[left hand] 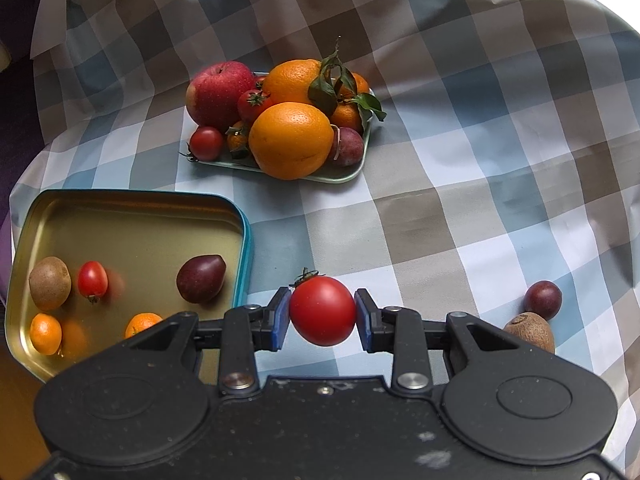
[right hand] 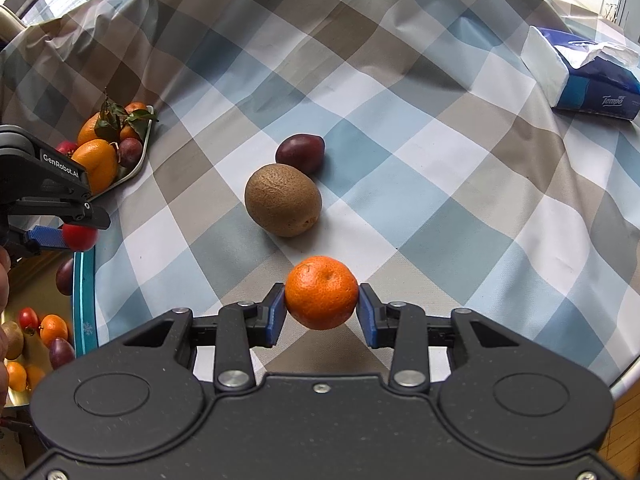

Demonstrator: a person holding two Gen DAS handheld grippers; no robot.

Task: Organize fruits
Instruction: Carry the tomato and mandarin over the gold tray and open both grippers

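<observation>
Checked cloth (left hand: 460, 208): one, covering the whole table under both tongs.
Gold tin (left hand: 132, 216): one, teal-rimmed, just left of the left tongs; inside I count five fruits in the left wrist view, with the tongs' body hiding the near edge.
Green tray (left hand: 340, 178): one, well ahead of the left tongs, heaped with fruit.
Tissue pack (right hand: 592, 76): one, blue and white, far ahead and right of the right tongs.
Left tongs (left hand: 322, 314): clamped on a red tomato (left hand: 322, 311), blue pads pressed on both its sides, held just right of the tin's rim.
Right tongs (right hand: 321, 307): gripping a mandarin (right hand: 321, 292) between both pads, above the cloth.
Big oranges (left hand: 291, 140): two on the tray, the largest fruits there.
Apple (left hand: 219, 94): one, red, at the tray's left.
Kiwis: two; one in the tin (left hand: 50, 282), one loose on the cloth (right hand: 283, 199) just ahead of the right tongs.
Dark purple fruits: one in the tin (left hand: 201, 278) in the left view, one on the cloth (right hand: 300, 153) touching the loose kiwi's far side, one on the tray (left hand: 347, 146).
Tin mandarins (left hand: 45, 333): two showing, nearest the left tongs.
Small tomatoes: one in the tin (left hand: 92, 279), two on the tray (left hand: 206, 143).
</observation>
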